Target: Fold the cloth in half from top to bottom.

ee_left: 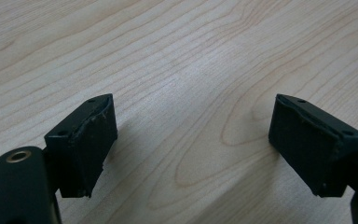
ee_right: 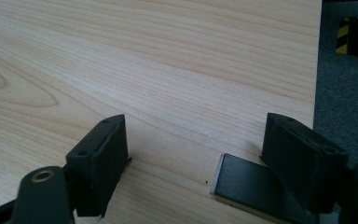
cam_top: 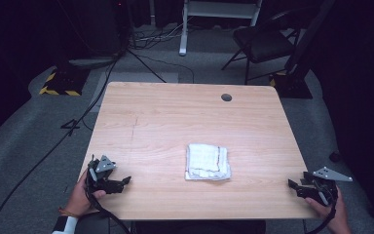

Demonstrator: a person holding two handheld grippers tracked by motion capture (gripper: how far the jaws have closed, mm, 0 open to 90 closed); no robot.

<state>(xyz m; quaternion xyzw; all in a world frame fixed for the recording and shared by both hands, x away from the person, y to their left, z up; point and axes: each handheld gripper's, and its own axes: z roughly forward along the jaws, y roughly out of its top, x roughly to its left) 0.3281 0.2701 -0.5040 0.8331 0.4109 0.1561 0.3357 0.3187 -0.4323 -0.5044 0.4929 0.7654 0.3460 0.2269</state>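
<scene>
Between the two tongs, on the tabletop (cam_top: 165,122), lies the folded cloth (cam_top: 207,162), well apart from both and nearer the right pair. Left tongs (cam_top: 124,182): released, jaws wide, nothing between them, bare wood ahead in the left gripper view. Right tongs (cam_top: 292,185): released, jaws spread, nothing held; in the right gripper view a dark flat plate (ee_right: 247,184) lies on the wood just beside the right jaw, close to the tabletop edge. Likely faults from here: a pinch on the top layer alone would let the fold fall open; a low, level approach would push the cloth along the smooth wood instead of gripping it.
</scene>
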